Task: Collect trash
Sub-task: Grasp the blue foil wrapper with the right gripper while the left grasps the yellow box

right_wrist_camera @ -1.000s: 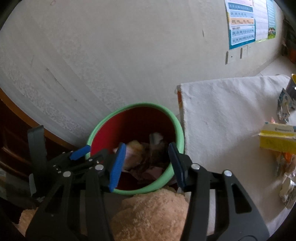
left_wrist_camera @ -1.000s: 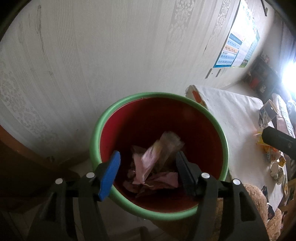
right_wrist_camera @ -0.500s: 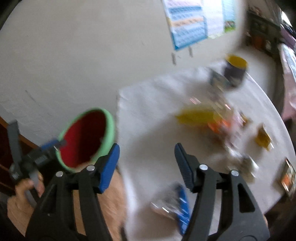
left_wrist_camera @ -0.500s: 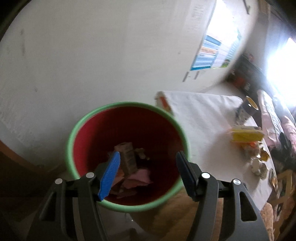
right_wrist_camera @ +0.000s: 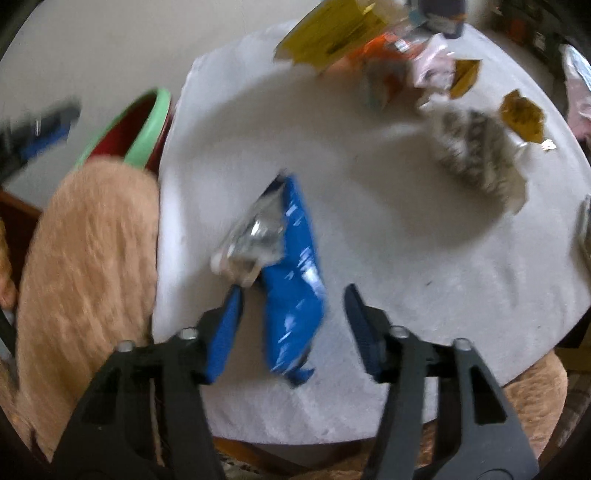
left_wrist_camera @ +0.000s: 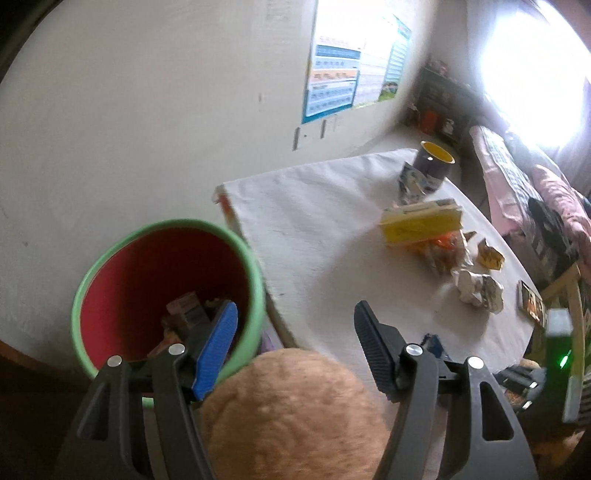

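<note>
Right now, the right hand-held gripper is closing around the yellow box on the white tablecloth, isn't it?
Not quite: the right wrist view shows the right hand-held gripper closing around the blue wrapper on the white tablecloth, pads not yet touching. The yellow box lies farther away.

The bin [left_wrist_camera: 168,295] is red inside with a green rim. A blue-and-silver wrapper [right_wrist_camera: 286,266] and a yellow box [left_wrist_camera: 421,221] lie on the white tablecloth [left_wrist_camera: 317,229].

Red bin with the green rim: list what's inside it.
The red bin holds a small cardboard box and crumpled scraps. The left gripper covers part of the pile; the bottom is hidden.
</note>
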{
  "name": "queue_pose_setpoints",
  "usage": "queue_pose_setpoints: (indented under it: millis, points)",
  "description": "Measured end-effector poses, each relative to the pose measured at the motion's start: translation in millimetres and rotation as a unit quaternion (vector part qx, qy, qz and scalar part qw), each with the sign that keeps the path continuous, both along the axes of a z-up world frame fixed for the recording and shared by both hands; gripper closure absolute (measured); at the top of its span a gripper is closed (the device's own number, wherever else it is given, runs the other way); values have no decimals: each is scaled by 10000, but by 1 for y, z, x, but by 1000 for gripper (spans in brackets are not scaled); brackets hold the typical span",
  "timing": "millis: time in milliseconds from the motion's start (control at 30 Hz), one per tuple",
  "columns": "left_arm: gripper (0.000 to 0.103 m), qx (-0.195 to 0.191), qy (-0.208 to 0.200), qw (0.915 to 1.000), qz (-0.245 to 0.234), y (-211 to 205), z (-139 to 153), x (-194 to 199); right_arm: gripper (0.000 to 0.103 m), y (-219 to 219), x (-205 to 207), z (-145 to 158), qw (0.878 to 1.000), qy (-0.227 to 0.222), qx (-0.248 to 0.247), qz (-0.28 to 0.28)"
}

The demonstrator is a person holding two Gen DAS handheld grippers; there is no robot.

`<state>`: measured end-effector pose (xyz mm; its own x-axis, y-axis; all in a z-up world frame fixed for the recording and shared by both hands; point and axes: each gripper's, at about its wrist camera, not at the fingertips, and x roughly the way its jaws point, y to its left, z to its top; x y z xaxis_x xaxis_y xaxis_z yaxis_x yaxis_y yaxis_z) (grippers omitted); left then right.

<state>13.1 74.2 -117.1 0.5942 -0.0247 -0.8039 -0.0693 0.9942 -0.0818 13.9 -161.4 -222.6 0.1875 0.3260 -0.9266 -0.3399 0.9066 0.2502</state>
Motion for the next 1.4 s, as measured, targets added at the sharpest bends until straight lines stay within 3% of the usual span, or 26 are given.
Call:
queue_pose_setpoints:
  millis: [67, 267, 433, 533, 667, 867, 900, 1067, 1200, 1233, 1333, 1400]
  points:
    - [40, -68, 47, 9999, -82, -10, 0, 6, 80, 6, -5, 0, 9998, -79, -29, 157]
    - [40, -1340, 311, 9899, -342, -44, -9, 44, 80, -26, -4, 22, 9958, -600, 499, -483]
    - [40, -1789, 389, 9830, -149, -73, -24, 92, 80, -48, -5, 20, 9919, -516, 802, -834]
    - [39, -2374, 643, 9691, 205, -80, -42, 123, 80, -53, -4, 22, 9915, -537, 883, -789]
    - [39, -3085, 941, 9427, 849, -82, -71, 155, 80, -55, -5, 20, 9910, -509, 1005, -719]
    - [35, -3354, 1397, 9216, 1361, -97, -102, 181, 79, -73, -5, 15, 9867, -325, 1372, -815]
    - [30, -3350, 1433, 9202, 1431, -100, -104, 182, 79, -76, -7, 15, 9857, -303, 1423, -848]
    - [22, -3468, 1587, 9126, 1475, -119, -108, 190, 79, -85, -7, 15, 9835, -202, 1559, -899]
    - [21, -3513, 1676, 9077, 1565, -127, -112, 191, 79, -86, -6, 15, 9833, -137, 1593, -869]
    - [22, -3480, 1662, 9092, 1572, -127, -112, 191, 79, -85, -6, 15, 9833, -139, 1597, -865]
    - [44, -3311, 1499, 9193, 1510, -123, -103, 188, 79, -85, -3, 14, 9828, -119, 1613, -887]
    - [59, -3365, 1418, 9209, 1362, -120, -97, 186, 79, -85, -2, 14, 9827, -94, 1616, -899]
